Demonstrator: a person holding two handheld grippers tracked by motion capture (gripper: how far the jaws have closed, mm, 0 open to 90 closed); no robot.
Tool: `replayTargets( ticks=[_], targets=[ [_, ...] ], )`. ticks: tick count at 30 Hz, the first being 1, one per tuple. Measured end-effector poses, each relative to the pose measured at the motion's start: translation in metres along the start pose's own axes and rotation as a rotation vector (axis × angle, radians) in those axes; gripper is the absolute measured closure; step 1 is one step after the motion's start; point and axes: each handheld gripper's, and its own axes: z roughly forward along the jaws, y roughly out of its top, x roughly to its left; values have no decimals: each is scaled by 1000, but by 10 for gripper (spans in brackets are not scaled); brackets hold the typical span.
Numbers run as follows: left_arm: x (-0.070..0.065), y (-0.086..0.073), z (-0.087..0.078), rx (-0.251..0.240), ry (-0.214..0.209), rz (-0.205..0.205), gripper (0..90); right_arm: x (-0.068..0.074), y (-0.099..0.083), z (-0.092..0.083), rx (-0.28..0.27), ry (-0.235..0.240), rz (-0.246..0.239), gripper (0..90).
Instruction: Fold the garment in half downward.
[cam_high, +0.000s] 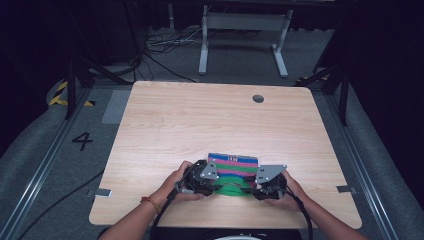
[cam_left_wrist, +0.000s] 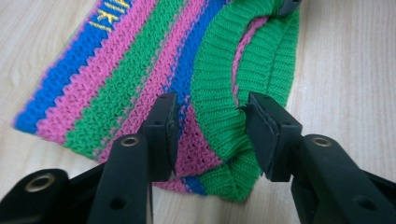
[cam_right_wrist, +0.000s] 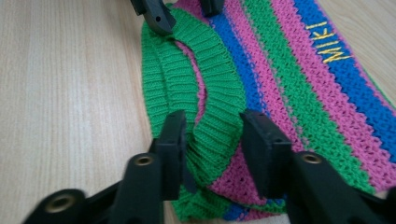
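Working the striped knitted piece (cam_high: 233, 172), which lies flat near my edge of the bench (cam_high: 200, 125); its green ribbed band (cam_left_wrist: 219, 84) is the part in hand, so I judge this the folding or straightening step; the left tool (cam_left_wrist: 210, 126) straddles that band, jaws partly open, pads not pressing; the right tool (cam_right_wrist: 212, 140) stands likewise, gripping nothing; next I must close on the rib cleanly; bare wood spreads beyond, the near edge is close.
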Motion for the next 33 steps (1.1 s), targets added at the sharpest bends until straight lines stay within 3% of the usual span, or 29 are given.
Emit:
replayTargets(
  ticks=[3,5,10,13,20,24,26,27,30,33],
  targets=[
    [0,-2,0,-9,-3,-1,665,0,0,-1,0,-9,0,709],
    [-4,-1,-1,-6,20,37,766,3,0,-3,10,-37,-32,763],
    [-9,2,-6,-26,25,65,847,2,0,-7,3,-34,-45,768],
    [-12,4,-8,-30,18,83,861,1,2,-11,-19,-38,-35,759],
    [-12,6,-18,-91,3,78,858,0,5,-23,-55,-28,-24,723],
    [-15,4,-17,-57,-39,99,856,2,3,-24,-42,0,-33,726],
    [-17,2,-11,-9,-59,119,853,5,2,-23,-20,33,-48,728],
    [-19,0,-6,28,-48,130,843,7,1,-22,4,40,-60,721],
    [-18,-1,-5,25,-45,125,811,10,-3,-15,64,29,-71,665],
    [-17,-2,-5,19,-49,117,800,6,-7,-12,47,43,-40,659]
  ],
)
